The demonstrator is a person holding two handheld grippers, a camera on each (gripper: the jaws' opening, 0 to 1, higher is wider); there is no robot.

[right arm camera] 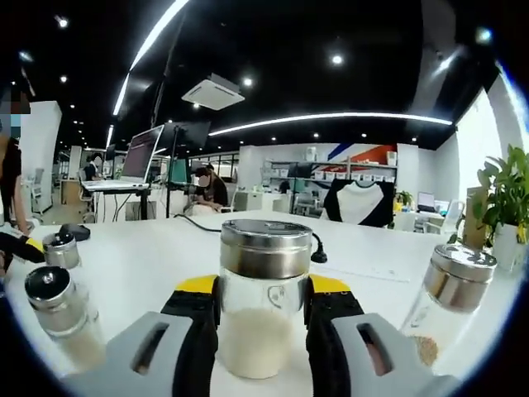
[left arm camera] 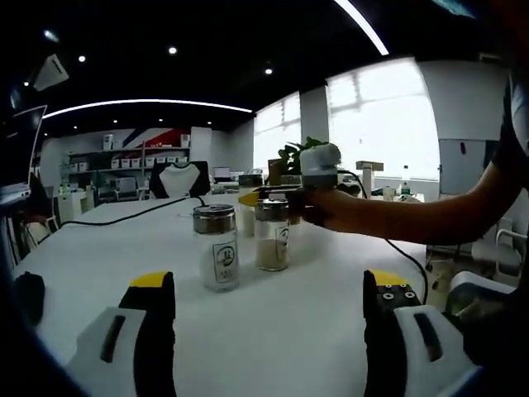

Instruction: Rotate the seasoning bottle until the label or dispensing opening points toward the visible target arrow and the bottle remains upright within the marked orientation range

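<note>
In the right gripper view my right gripper [right arm camera: 264, 288] is shut on a glass seasoning bottle [right arm camera: 264, 331] with a steel lid and pale powder inside; the bottle stands upright on the white table [right arm camera: 149, 265], gripped just under the lid. In the left gripper view my left gripper [left arm camera: 269, 285] is open over the table, nothing between its jaws. Ahead of it stand a white-filled labelled bottle [left arm camera: 217, 248] and a beige-filled bottle [left arm camera: 272, 236]. The right gripper [left arm camera: 318, 169], held by a person's hand, reaches in from the right at lid height of the beige bottle.
Two more bottles [right arm camera: 51, 310] [right arm camera: 63, 250] stand left of the held one, another [right arm camera: 453, 294] to its right. A third bottle [left arm camera: 248, 203] stands behind the pair. A black cable [left arm camera: 124, 217] crosses the table. A small black object [left arm camera: 29, 294] lies near the left edge.
</note>
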